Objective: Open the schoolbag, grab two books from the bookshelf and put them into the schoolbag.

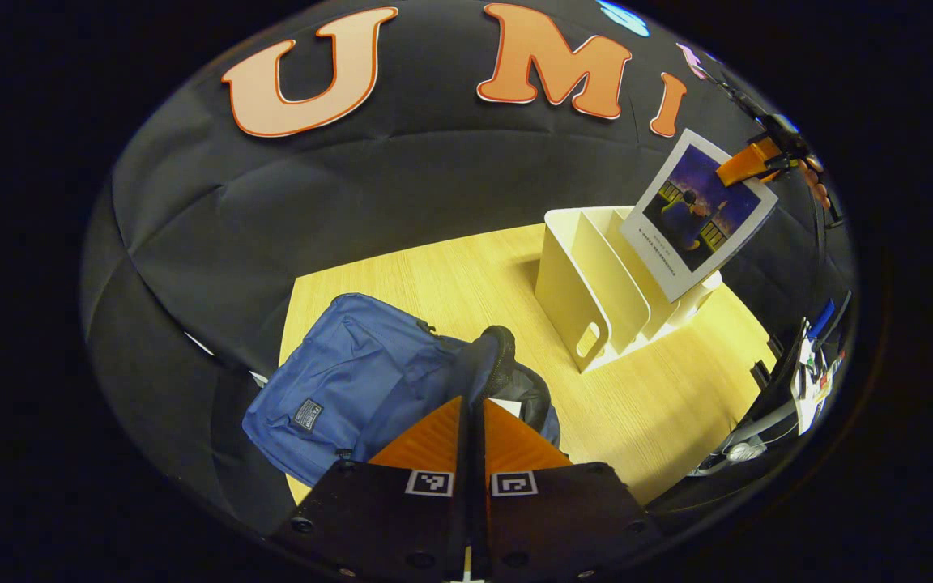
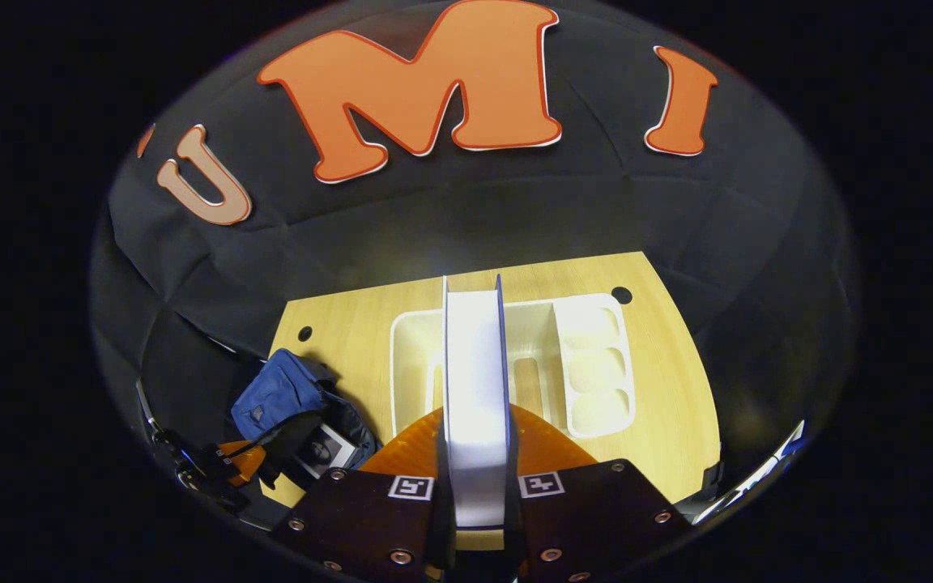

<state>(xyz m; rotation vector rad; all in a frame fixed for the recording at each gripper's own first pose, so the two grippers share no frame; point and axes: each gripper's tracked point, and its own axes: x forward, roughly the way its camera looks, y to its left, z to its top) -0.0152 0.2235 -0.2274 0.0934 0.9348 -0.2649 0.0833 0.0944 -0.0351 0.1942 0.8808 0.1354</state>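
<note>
Our right hand-held gripper pinches the thin, stiff book by its edge; the left hand-held gripper holds the soft schoolbag flap.

Counter: pale wood grain, light yellow, set against booth's black cloth wall. Cloth creased, hanging in folds behind counter's far edge. Two small round dark holes in counter top, one near far right corner, one near far left. Cluttered cables and white gear off counter's right edge, too blurred to identify.
</note>
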